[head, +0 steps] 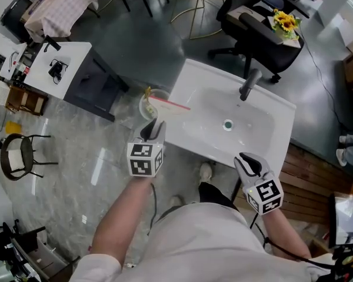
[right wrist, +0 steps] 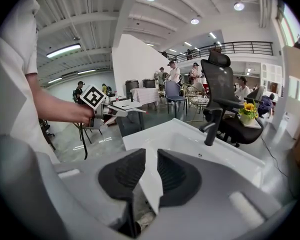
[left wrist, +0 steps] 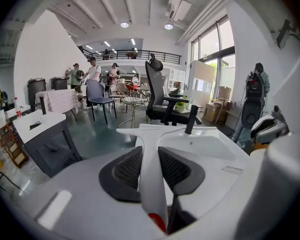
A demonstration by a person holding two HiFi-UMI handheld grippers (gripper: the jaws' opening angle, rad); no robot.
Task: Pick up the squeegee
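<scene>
The right tongs (head: 249, 163) hover closest to the person, at the near rim of the white sink (head: 270, 122). In the right gripper view their dark pads stand a narrow gap apart with nothing gripped. Only the sink's corner and the floor show through the slot.

A little further out and to the left, the left tongs (head: 153, 128) are pinched on the squeegee (head: 168, 103). In the left gripper view the white handle runs straight up between the two ribbed pads, both pressing its sides, and the jaws stand about half spread around it. A red patch shows at the handle's lower end. The T-shaped blade sits beyond the tips. From the head view the squeegee is clear of any surface, its pink-edged blade lying across the sink's left corner, above a pale round container (head: 148, 107) on the floor.

Further on, the sink's drain (head: 227, 124) and black faucet (head: 249, 84) follow, then a black office chair (head: 253, 22) and yellow flowers (head: 284, 21).
</scene>
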